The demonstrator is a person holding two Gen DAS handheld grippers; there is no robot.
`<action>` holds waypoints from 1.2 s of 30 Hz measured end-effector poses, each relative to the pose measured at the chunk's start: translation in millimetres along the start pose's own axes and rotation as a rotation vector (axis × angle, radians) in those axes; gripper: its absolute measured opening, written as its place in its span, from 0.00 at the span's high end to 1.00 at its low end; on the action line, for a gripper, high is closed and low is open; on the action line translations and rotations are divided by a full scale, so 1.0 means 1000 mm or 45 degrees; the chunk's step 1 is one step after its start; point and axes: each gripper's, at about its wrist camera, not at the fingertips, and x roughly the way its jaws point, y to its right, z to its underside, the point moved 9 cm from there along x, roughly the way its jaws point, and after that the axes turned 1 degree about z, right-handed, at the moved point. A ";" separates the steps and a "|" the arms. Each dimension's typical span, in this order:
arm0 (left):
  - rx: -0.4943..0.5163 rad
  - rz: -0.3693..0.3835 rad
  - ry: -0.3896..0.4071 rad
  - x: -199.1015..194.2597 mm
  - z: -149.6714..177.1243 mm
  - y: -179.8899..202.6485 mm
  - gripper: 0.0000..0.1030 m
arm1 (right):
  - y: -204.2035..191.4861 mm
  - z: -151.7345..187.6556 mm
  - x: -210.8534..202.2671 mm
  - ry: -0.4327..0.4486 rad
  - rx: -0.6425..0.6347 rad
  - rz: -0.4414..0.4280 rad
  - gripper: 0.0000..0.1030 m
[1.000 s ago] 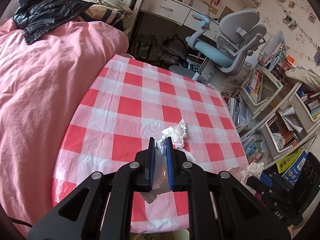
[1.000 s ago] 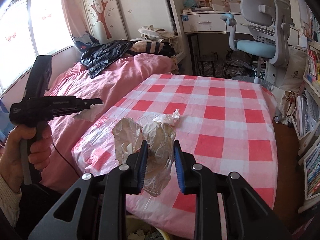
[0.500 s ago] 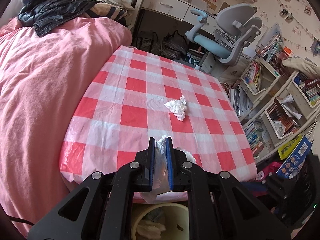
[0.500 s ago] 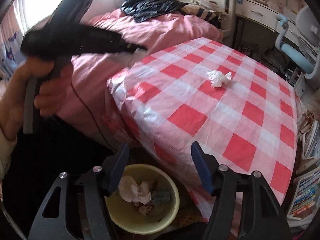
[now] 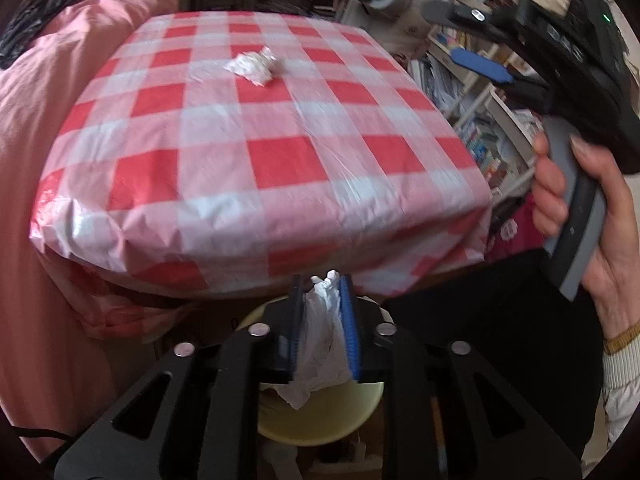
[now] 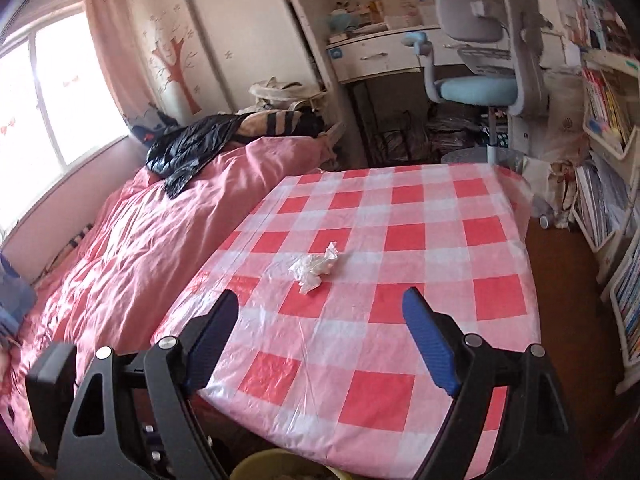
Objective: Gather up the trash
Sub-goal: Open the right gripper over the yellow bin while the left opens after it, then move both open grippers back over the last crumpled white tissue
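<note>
My left gripper (image 5: 320,280) hangs just off the table's near edge, above a yellow bin (image 5: 360,412). A crumpled white tissue (image 5: 320,344) is still lodged between its pads while the jaws are opening. Another crumpled tissue (image 5: 252,66) lies toward the far side of the red-and-white checked tablecloth (image 5: 280,160). In the right wrist view my right gripper (image 6: 320,296) stands wide and still opening over the table's near part, nothing between its fingers. The loose tissue (image 6: 314,266) lies just beyond its fingertips. The bin's rim (image 6: 272,464) shows at the bottom edge.
A pink bed (image 6: 140,248) with a black jacket (image 6: 188,152) runs along the table's left side. A grey-and-blue desk chair (image 6: 480,84) and a desk stand behind the table. Bookshelves (image 6: 612,200) line the right. A hand (image 5: 580,208) holds the right gripper's handle.
My left gripper pulled back off the table and down over the bin, tissue between its jaws, which widened. My right gripper let go of a crinkled wrapper, opened wide, swung from the bin to the table.
</note>
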 end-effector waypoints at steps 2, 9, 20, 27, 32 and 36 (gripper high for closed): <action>0.056 -0.036 -0.012 0.001 0.005 0.008 0.50 | 0.006 -0.004 -0.003 0.018 0.046 -0.014 0.22; 0.086 -0.220 0.138 -0.018 -0.027 -0.005 0.31 | 0.020 -0.006 -0.003 0.018 0.116 -0.006 0.21; -0.178 -0.432 0.570 -0.093 -0.171 -0.079 0.07 | 0.015 -0.013 0.033 -0.023 0.010 0.079 0.21; -0.451 -0.450 0.413 -0.067 -0.150 -0.140 0.07 | 0.003 -0.009 0.038 -0.053 -0.045 0.066 0.21; -0.389 -0.492 0.498 -0.079 -0.155 -0.132 0.07 | 0.001 -0.007 0.037 -0.055 -0.064 0.074 0.21; -0.384 -0.484 0.488 -0.077 -0.154 -0.129 0.07 | 0.007 -0.005 0.040 -0.078 -0.064 0.101 0.21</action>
